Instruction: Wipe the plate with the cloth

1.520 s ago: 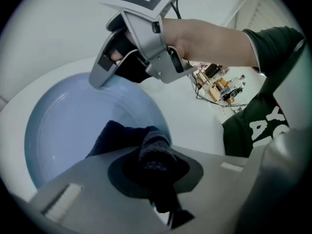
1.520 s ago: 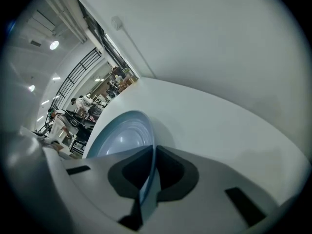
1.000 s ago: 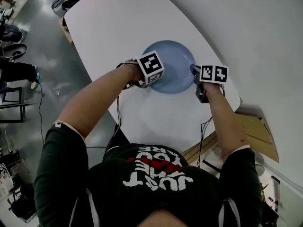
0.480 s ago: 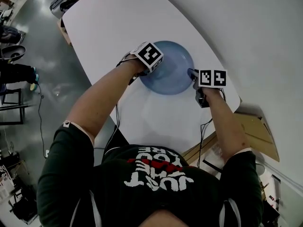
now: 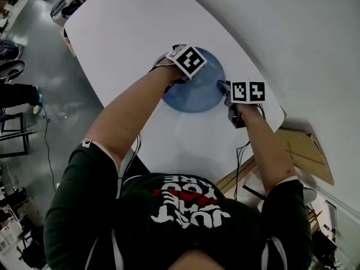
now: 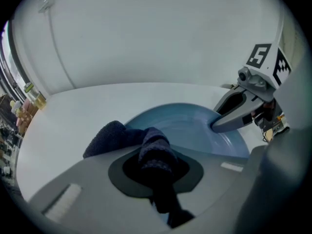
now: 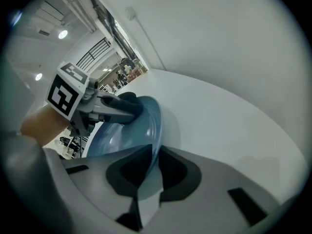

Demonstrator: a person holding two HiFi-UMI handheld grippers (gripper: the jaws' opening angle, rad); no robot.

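Left claw (image 6: 155,169): jaws pinched on the cloth, which fills the gap between them; the claw tilts steeply down over the plate.
Cloth (image 6: 109,136): dark and knitted, bunched between the left claw's jaws. One fold sticks up just ahead of the tips and a thicker lobe spills to their left. In the right gripper view it lies against the plate's side farthest from the right claw.
Right claw (image 7: 148,177): jaws have just been easing apart. The plate's thin rim runs straight between them, with the dark pads close against it on both sides, so it pinches the rim.
Plate (image 5: 197,97): blue, round and shallow. Its bowl lies just ahead of and below the left claw's tips. The edge nearest the right claw sits inside that claw's jaws.
Claw to claw: the right claw's tips lie ahead and to the right of the left claw, apart from it, with the plate's bowl between them.
Table (image 5: 129,32): white, lying under both claws and bearing the plate.
Left forearm (image 5: 132,114): bare, reaching in behind the left claw.
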